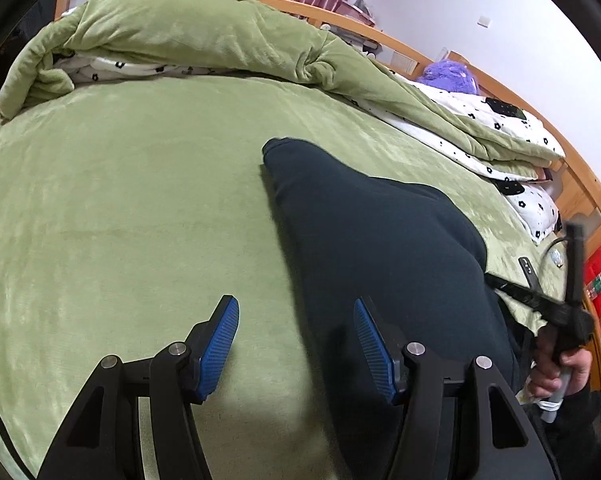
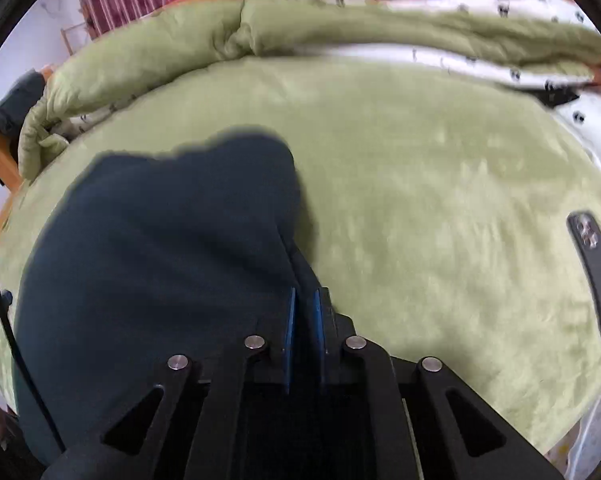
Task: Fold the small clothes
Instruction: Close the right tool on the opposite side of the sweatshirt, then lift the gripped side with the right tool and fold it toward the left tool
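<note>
While your right gripper (image 2: pixel 305 312) has its blue pads brought almost together on a fold at the near right edge of the dark garment (image 2: pixel 160 264), your left gripper (image 1: pixel 296 344) hangs about half open with nothing between its pads. One left pad sits over bare green bedding and the other over the garment's left edge, and whether either touches the cloth you cannot tell from the left wrist view.

That garment lies on the green bedspread (image 1: pixel 120 200), close in front of you, and runs away from you to a rounded far end. It looks like thick knit or fleece: soft, limp and light, with no stiffness to carry a shape. Expect it to sag and drape from any single pinch, and to drag a little on the plush cover instead of sliding cleanly. So take it at the edges or corners, through both layers if you can, and use both grippers well apart so the fold line stays straight.

Farther out, a phone (image 2: pixel 594 276) lies on the cover to the right, well apart from the garment. Beyond it, the rolled green quilt (image 1: pixel 188 36) lies along the far side of the bed.
</note>
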Demonstrator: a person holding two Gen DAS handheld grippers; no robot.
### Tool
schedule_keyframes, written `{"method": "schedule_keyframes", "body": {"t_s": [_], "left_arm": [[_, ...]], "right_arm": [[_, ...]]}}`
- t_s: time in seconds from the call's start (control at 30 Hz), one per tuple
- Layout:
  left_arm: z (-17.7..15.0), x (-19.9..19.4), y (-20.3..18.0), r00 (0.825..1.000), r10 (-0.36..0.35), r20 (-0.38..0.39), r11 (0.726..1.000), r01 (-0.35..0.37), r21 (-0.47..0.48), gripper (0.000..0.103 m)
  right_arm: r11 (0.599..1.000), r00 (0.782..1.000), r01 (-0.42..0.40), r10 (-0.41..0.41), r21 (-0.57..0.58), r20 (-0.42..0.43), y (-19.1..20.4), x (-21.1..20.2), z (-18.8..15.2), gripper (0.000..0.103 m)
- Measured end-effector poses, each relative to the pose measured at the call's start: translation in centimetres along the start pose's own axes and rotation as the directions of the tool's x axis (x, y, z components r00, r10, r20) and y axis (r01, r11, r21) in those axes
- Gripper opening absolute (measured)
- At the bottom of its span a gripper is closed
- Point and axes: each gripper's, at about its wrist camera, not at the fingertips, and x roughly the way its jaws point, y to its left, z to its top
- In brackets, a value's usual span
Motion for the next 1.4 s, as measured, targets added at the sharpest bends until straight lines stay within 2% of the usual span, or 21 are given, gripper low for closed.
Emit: {"method": "schedule_keyframes", "body": {"t_s": [0.03, 0.1, 0.13, 0.17, 0.2, 0.27, 0.37, 0.47, 0.57, 0.63, 0.67, 0.7, 0.73, 0.77, 0.83, 0.9, 0.97, 1.07, 1.23, 1.33, 1.4], "left_arm": [[0.1, -0.1, -0.1, 1.0, 0.005, 0.008, 1.0, -0.005, 0.006, 0.059], [0.2, -0.1, -0.1, 1.0, 0.015, 0.02, 1.0, -0.016, 0.014, 0.059], [0.3, 0.0, -0.1, 1.0, 0.017, 0.02, 1.0, -0.017, 0.012, 0.059], [0.4, 0.1, 0.0, 1.0, 0.016, 0.019, 1.0, -0.016, 0.006, 0.059], [0.5, 0.2, 0.2, 1.0, 0.014, 0.015, 1.0, -0.014, -0.004, 0.059], [0.8, 0.3, 0.5, 1.0, 0.006, 0.012, 1.0, -0.006, -0.024, 0.059], [0.9, 0.2, 0.7, 1.0, 0.005, 0.018, 1.0, -0.005, -0.031, 0.059], [1.0, -0.2, 0.8, 0.999, 0.008, 0.033, 1.0, -0.007, -0.026, 0.059], [1.0, -0.6, 1.3, 0.999, 0.007, 0.041, 1.0, -0.006, -0.03, 0.059], [1.0, -0.9, 1.7, 0.999, 0.008, 0.045, 0.999, -0.007, -0.04, 0.059], [1.0, -1.1, 1.8, 0.999, 0.008, 0.049, 0.999, -0.006, -0.046, 0.059], [1.1, -1.4, 2.0, 0.999, 0.01, 0.053, 0.999, -0.007, -0.051, 0.059], [1.1, -1.6, 2.1, 0.998, 0.012, 0.056, 0.999, -0.009, -0.053, 0.059], [1.2, -2.0, 2.3, 0.998, 0.02, 0.063, 0.998, -0.017, -0.055, 0.059], [1.2, -2.7, 2.6, 0.997, 0.025, 0.077, 0.998, -0.02, -0.06, 0.059], [1.3, -3.5, 3.0, 0.995, 0.047, 0.093, 0.997, -0.041, -0.061, 0.059], [1.4, -4.4, 3.4, 0.992, 0.061, 0.114, 0.997, -0.054, -0.064, 0.059], [1.5, -5.8, 4.2, 0.987, 0.087, 0.135, 0.994, -0.077, -0.077, 0.059], [2.9, -8.7, 6.4, 0.974, 0.136, 0.179, 0.987, -0.117, -0.11, 0.059], [3.9, -11.0, 8.1, 0.964, 0.154, 0.217, 0.982, -0.125, -0.142, 0.059], [4.6, -12.6, 9.5, 0.954, 0.173, 0.245, 0.977, -0.135, -0.166, 0.059]], "right_arm": [[1.0, 0.999, -0.027, 0.026, 0.016, 0.036, -0.5, -1.0, 0.0, 0.015], [0.995, 0.992, -0.088, 0.084, 0.042, 0.096, -1.2, -2.6, 0.1, 0.051], [0.988, 0.984, -0.146, 0.14, 0.051, 0.111, -1.8, -3.1, 0.1, 0.077], [0.983, 0.979, -0.178, 0.172, 0.051, 0.108, -1.8, -3.1, 0.1, 0.083], [0.972, 0.971, -0.231, 0.226, 0.047, 0.079, -2.1, -2.7, 0.1, 0.083], [0.958, 0.959, -0.284, 0.284, 0.034, 0.01, -2.1, -1.3, 0.0, 0.083], [0.946, 0.937, -0.32, 0.325, 0.056, -0.132, -2.1, 2.1, -0.6, 0.083], [0.915, 0.901, -0.382, 0.4, 0.127, -0.17, -3.4, 3.6, -0.8, 0.089], [0.909, 0.89, -0.396, 0.415, 0.129, -0.188, -4.1, 3.3, -1.0, 0.089], [0.904, 0.88, -0.409, 0.427, 0.124, -0.208, -4.2, 3.3, -0.9, 0.083], [0.887, 0.859, -0.439, 0.461, 0.14, -0.221, -4.3, 3.3, -0.9, 0.067], [0.861, 0.829, -0.475, 0.507, 0.179, -0.237, -4.6, 3.6, -0.6, 0.051], [0.863, 0.832, -0.468, 0.503, 0.193, -0.235, -4.8, 3.4, -0.5, 0.049], [0.873, 0.843, -0.453, 0.485, 0.178, -0.234, -3.7, 3.3, 0.3, 0.04], [0.913, 0.888, -0.398, 0.407, 0.084, -0.215, -2.9, 0.9, 0.0, 0.028], [0.926, 0.906, -0.374, 0.376, 0.047, -0.192, -1.7, -1.4, 0.3, 0.024], [0.929, 0.915, -0.368, 0.369, 0.039, -0.162, -0.2, -3.4, 1.2, 0.023], [0.953, 0.95, -0.303, 0.302, 0.004, -0.08, 3.1, -7.6, 2.3, 0.022], [0.956, 0.96, -0.28, 0.279, -0.09, -0.022, 11.6, -13.0, 4.3, 0.021], [0.96, 0.974, -0.224, 0.227, -0.171, 0.001, 18.2, -13.9, 5.8, 0.021], [0.957, 0.975, -0.213, 0.22, -0.196, 0.016, 22.0, -13.4, 7.0, 0.021]]}}
